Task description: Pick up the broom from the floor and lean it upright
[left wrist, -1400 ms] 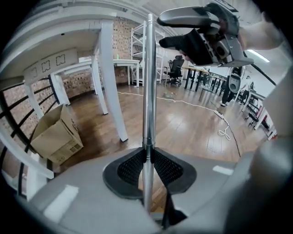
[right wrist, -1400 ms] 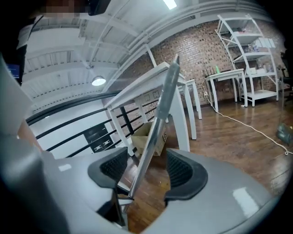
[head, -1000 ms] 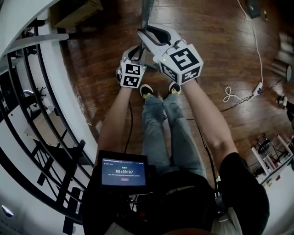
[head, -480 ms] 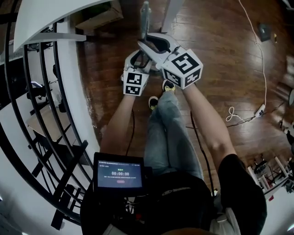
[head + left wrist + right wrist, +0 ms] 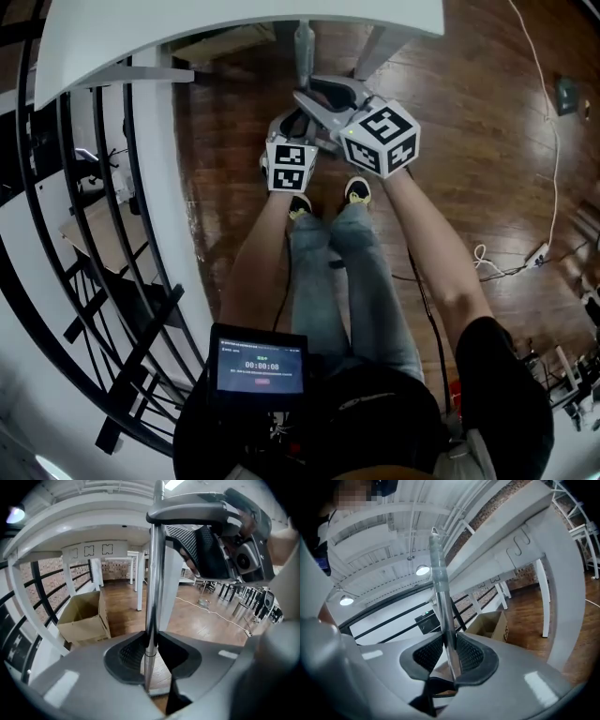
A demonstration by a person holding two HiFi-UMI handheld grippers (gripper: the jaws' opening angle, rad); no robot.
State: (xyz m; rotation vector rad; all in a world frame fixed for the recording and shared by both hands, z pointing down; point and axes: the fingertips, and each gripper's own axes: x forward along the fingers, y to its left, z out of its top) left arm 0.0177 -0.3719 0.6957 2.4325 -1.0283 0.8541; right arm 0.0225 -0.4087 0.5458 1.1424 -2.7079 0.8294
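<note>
Two grippers clamp the upright broom handle (image 5: pixel 154 573): right gripper (image 5: pixel 451 653) above, left gripper (image 5: pixel 150 656), jaws just closing, below.

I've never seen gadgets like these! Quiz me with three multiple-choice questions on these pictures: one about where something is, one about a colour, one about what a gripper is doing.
1. In the left gripper view, where is the cardboard box relative to the broom handle?
A. To its left
B. To its right
C. Hanging from its top

2. What colour is the broom handle?
A. Red
B. Silvery metal
C. Green

3. What is the right gripper doing?
A. Wide open and empty
B. Gripping a cable
C. Clamped on the broom handle

Answers:
1 A: the open box shows to the left of the handle.
2 B: the handle looks shiny grey in both gripper views.
3 C: its dark pads press on the handle from both sides.
</note>
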